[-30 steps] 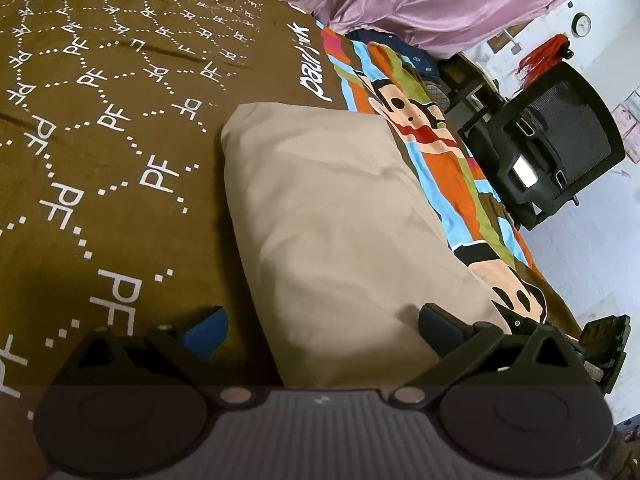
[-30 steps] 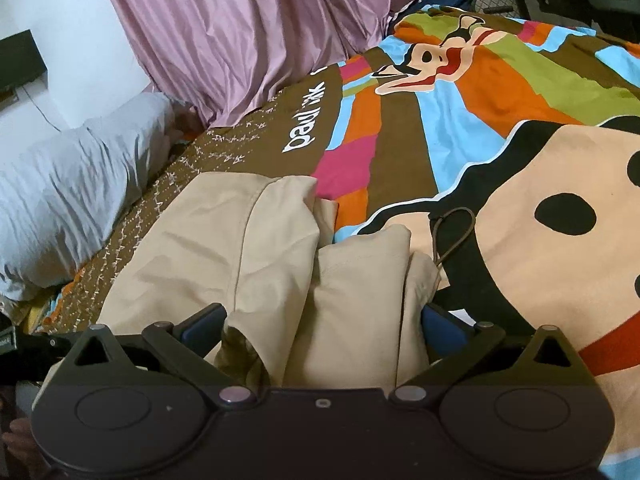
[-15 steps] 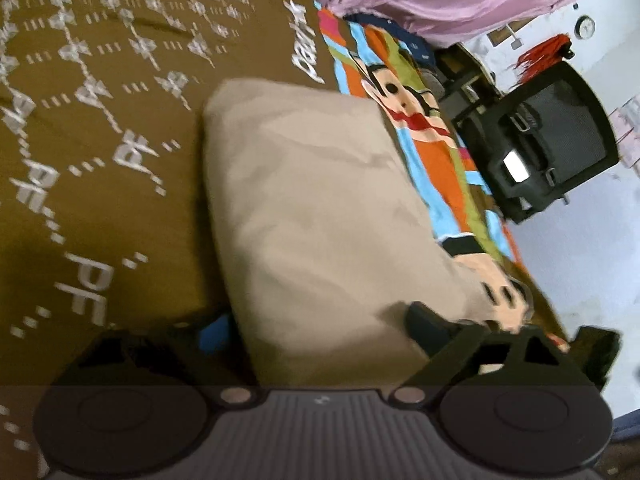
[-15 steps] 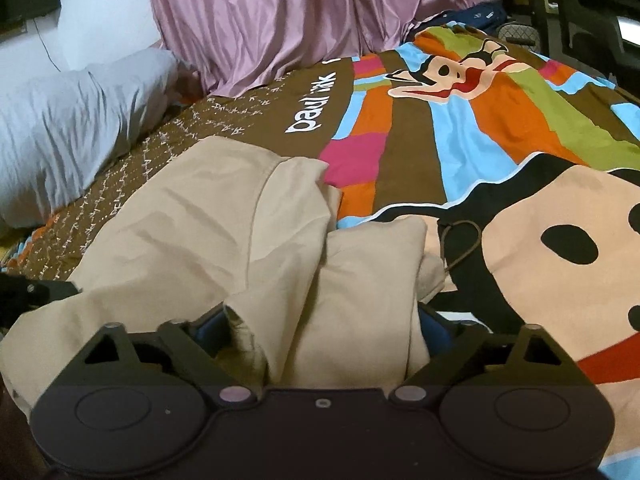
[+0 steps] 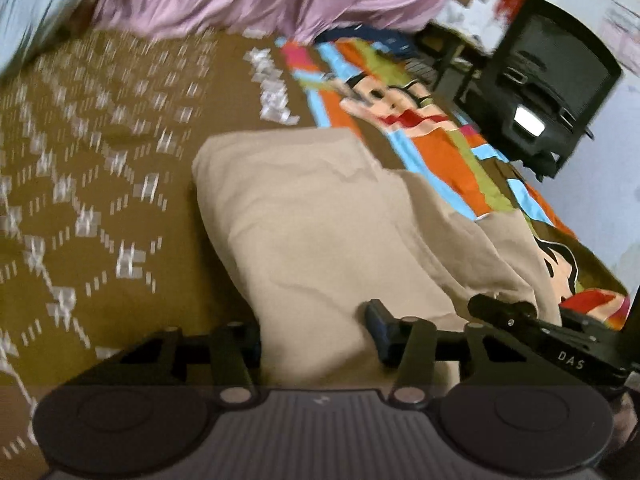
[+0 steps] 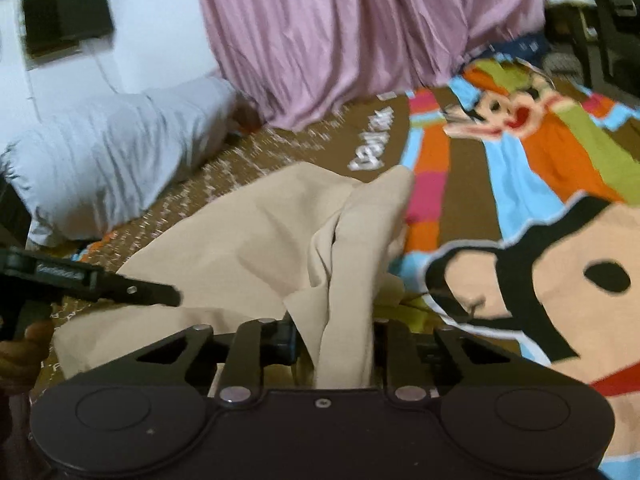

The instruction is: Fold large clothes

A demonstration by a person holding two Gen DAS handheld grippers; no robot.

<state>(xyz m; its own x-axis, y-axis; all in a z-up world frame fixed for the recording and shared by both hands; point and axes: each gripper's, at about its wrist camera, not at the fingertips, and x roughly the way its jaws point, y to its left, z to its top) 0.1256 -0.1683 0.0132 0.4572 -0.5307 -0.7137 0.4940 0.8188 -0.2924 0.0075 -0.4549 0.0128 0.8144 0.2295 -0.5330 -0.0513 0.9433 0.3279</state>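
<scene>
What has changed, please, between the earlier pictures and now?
Both tongs have just been closing on the beige garment: the left tongs and right tongs stood wide around its near edge, and now each pinches a bunch of cloth, lifted off the bedspread. The pillow and curtain stayed put.

Black left gripper point(image 5: 316, 336), silver pivot screws

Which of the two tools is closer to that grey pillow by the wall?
Left. In the right wrist view the left tool sits on the pillow's side of the beige garment; the right tool grips the garment further from it.
</scene>
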